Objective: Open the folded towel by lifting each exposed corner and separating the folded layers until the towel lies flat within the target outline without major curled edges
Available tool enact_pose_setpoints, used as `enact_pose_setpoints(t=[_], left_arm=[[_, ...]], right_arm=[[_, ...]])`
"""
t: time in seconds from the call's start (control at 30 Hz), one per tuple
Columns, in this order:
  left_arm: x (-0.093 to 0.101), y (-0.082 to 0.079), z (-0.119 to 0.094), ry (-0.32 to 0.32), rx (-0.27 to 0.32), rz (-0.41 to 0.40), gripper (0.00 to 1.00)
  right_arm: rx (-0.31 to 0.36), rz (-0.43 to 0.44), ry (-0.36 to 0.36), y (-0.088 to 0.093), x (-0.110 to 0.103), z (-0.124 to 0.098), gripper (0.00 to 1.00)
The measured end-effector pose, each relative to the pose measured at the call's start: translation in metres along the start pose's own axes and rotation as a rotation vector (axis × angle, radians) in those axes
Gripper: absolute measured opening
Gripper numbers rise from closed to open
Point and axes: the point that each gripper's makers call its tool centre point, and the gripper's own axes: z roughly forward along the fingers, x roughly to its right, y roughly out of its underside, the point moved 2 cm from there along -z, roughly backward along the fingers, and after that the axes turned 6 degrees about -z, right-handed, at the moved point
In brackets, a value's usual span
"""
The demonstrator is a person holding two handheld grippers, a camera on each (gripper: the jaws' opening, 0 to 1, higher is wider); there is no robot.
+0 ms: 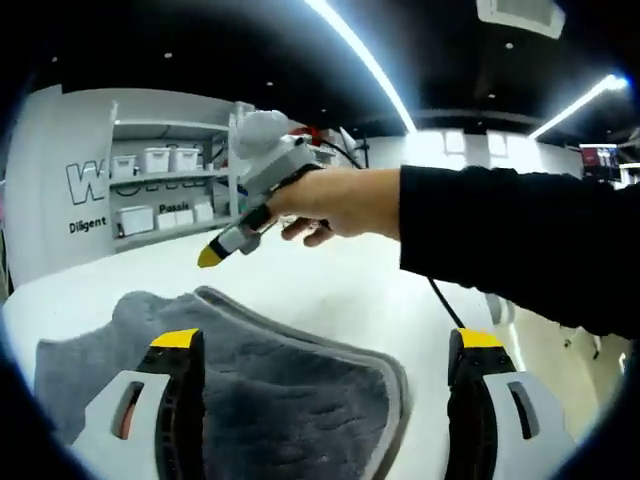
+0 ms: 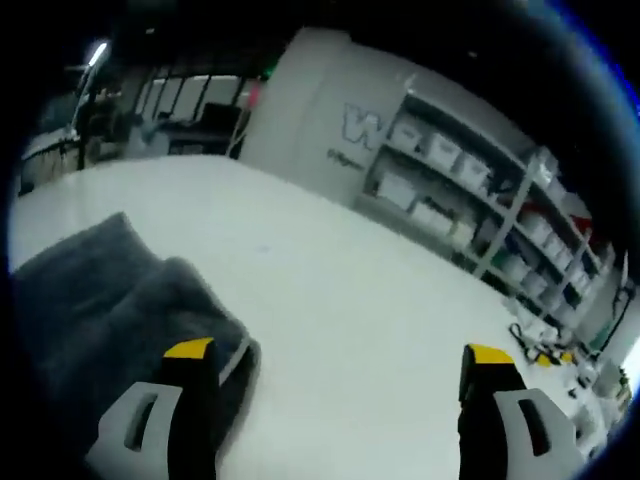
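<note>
- White bins (image 1: 168, 158) are seen on shelves (image 1: 160, 180) beyond the jaws.
- The grey towel (image 1: 270, 390) is seen folded on the table (image 1: 330, 290) — partly between the left gripper (image 1: 325, 345) jaws, spread wide, empty.
- The right gripper (image 2: 340, 355) jaws are likewise held wide, nothing gripped — towel at the left jaw.

Left gripper (image 1: 325, 345) wide apart; right gripper (image 2: 340, 362) likewise

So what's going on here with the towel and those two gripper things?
A person is working over a grey towel lying folded on a white table, holding a two-jaw gripper in each hand. The left gripper is open, one jaw above the cloth and the other beyond its edge. The right gripper is also open, at the towel's edge in its own view; from the left gripper view it is held up above the table in the person's hand. Neither grips the towel yet.
</note>
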Motion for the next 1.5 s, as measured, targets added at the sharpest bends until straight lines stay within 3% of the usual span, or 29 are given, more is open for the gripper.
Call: enact_pose_setpoints(t=[0.17, 0.27, 0.5, 0.6, 0.77, 0.97, 1.27, 1.5], left_arm=[[-0.041, -0.034, -0.015, -0.021, 0.049, -0.010, 1.00], [-0.063, -0.052, -0.023, 0.000, 0.066, -0.033, 1.00], [-0.113, -0.079, -0.041, 0.048, 0.077, -0.073, 0.99], [-0.120, -0.086, -0.047, 0.055, 0.084, -0.077, 0.99], [-0.139, -0.100, -0.054, 0.036, 0.073, -0.012, 0.99], [-0.157, -0.120, -0.056, 0.093, 0.023, 0.111, 0.99], [-0.169, -0.127, -0.035, 0.157, -0.115, 0.178, 0.97], [-0.176, -0.130, -0.021, 0.159, -0.148, 0.184, 0.95]], right_arm=[[0.147, 0.128, 0.024, -0.021, 0.022, -0.037, 1.00], [0.226, 0.168, 0.017, -0.029, 0.021, -0.065, 1.00], [0.285, 0.161, 0.035, -0.036, 0.018, -0.105, 1.00], [0.294, 0.138, 0.052, -0.039, 0.013, -0.115, 1.00], [0.306, 0.122, 0.047, -0.043, 0.000, -0.128, 1.00], [0.288, 0.112, 0.053, -0.031, -0.022, -0.148, 1.00], [0.296, 0.127, 0.066, -0.014, -0.053, -0.169, 1.00], [0.288, 0.152, 0.028, 0.003, -0.076, -0.177, 1.00]])
